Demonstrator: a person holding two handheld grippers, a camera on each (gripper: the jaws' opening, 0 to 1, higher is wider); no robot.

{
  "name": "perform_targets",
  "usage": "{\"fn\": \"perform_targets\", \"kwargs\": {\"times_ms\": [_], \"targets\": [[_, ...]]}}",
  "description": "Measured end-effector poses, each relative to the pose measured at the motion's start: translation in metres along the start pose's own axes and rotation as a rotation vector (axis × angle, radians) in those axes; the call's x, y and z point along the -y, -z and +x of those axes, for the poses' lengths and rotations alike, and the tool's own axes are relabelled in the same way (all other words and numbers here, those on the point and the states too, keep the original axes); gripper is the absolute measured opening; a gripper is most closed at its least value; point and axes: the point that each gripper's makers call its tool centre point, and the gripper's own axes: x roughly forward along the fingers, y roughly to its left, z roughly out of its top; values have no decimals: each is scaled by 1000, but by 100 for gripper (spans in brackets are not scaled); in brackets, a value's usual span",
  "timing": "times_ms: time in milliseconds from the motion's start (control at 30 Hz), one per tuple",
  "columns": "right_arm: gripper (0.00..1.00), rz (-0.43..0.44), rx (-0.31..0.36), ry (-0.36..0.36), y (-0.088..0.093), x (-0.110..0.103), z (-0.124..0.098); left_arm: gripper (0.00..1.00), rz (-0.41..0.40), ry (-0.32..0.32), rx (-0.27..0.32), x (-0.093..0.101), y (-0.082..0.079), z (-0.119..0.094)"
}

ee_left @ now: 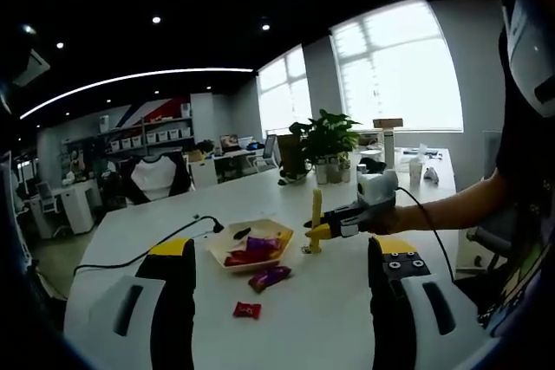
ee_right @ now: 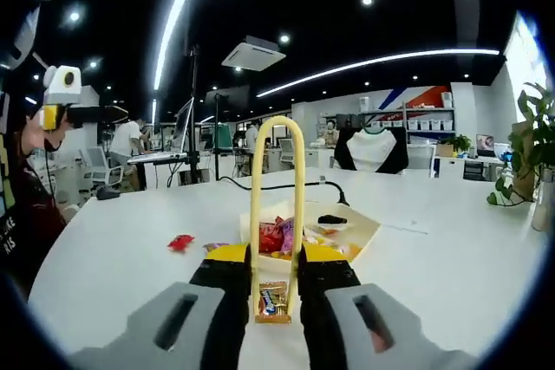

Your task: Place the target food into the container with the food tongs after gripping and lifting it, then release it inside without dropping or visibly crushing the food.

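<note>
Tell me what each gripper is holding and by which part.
The right gripper is shut on the yellow tongs, clamping both arms partway along; a wrapped candy sits between the tong tips. The left gripper is open and holds nothing.

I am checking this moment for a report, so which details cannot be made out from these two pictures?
- Right gripper view: the tips of the yellow tongs are hidden behind the jaws; whether they grip the wrapped snack is unclear.
- Right gripper view: print on the snack is too small.
- Left gripper view: the right gripper is distant and blurred.
- Left gripper view: the contents of the container are too small to identify.
</note>
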Motion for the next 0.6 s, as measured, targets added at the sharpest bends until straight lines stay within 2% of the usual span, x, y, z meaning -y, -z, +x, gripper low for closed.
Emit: {"fn": "perform_targets", "kwargs": {"times_ms": [167, 300, 367, 467, 500, 533, 600], "targets": [[16, -1, 36, 11, -20, 1, 8, 87, -4, 2, 5, 0, 0, 0], [16, -10, 46, 28, -24, 3, 10, 87, -5, 4, 7, 0, 0, -1], [16, -16, 66, 32, -36, 5, 17, 87, -6, 6, 11, 0, 0, -1], [15, 2, 77, 48, -49, 17, 37, 87, -7, 8, 12, -3, 2, -4], [15, -7, 66, 57, -48, 20, 40, 87, 0, 8, 9, -4, 4, -4], [15, 45, 75, 45, -48, 25, 49, 87, 5, 6, 3, -7, 5, -5], [15, 25, 69, 79, -47, 40, 57, 87, 6, 5, 5, -9, 5, -7]]}}
